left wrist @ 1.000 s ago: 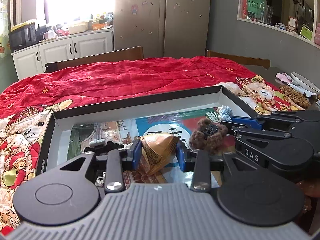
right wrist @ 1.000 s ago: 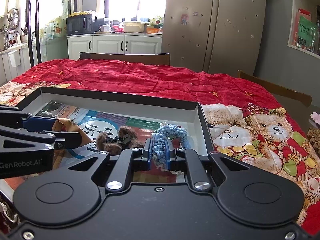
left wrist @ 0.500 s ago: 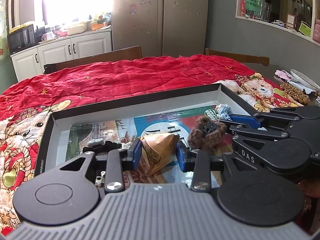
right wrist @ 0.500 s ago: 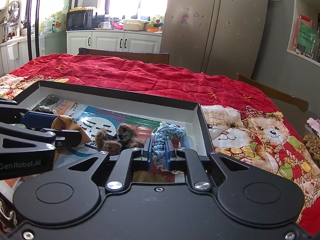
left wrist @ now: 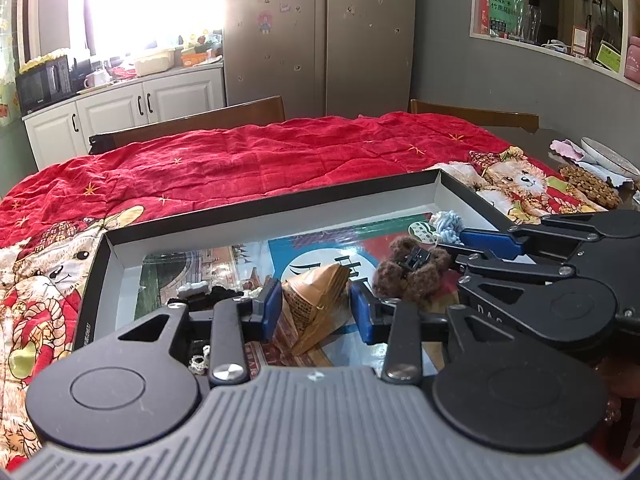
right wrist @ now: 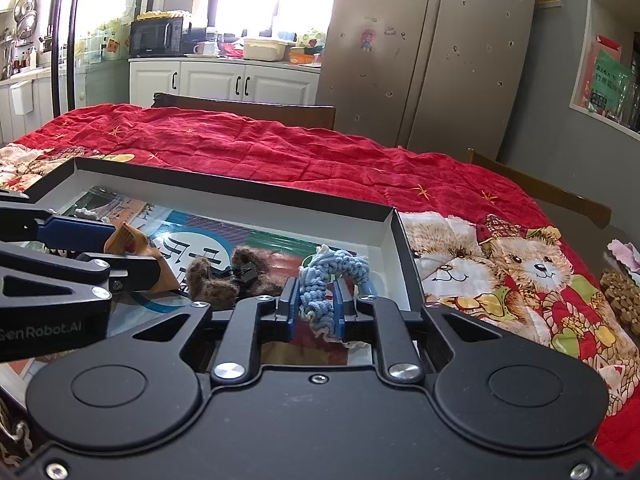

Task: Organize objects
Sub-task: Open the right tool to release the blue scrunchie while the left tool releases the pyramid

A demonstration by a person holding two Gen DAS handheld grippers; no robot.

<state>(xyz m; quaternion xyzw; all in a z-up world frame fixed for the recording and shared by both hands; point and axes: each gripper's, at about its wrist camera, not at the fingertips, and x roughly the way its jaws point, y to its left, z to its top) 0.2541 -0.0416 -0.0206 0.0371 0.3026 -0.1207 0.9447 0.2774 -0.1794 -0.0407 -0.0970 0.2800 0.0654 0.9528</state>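
Left tongs [left wrist: 316, 310] opening, brown paper wedge [left wrist: 316, 300] between the blue pads, gaps showing both sides. Right tongs [right wrist: 316, 304] starting to open, pads pressed on the blue knitted cord [right wrist: 326, 280]. Both items sit inside the shallow box [left wrist: 280, 208] on the red cloth [left wrist: 240, 160]. Brown fuzzy clip [left wrist: 412, 268] lies at 2 o'clock from the wedge.

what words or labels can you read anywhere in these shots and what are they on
"GenRobot.AI": side of the left gripper, seen in the right wrist view.
"DAS", partly hidden: body of the right gripper, seen in the left wrist view.
Green sign on the wall shelf: Chinese characters, too small to read.
Box lining print: large characters partly covered, unreadable.
Fridge stickers: too blurred.
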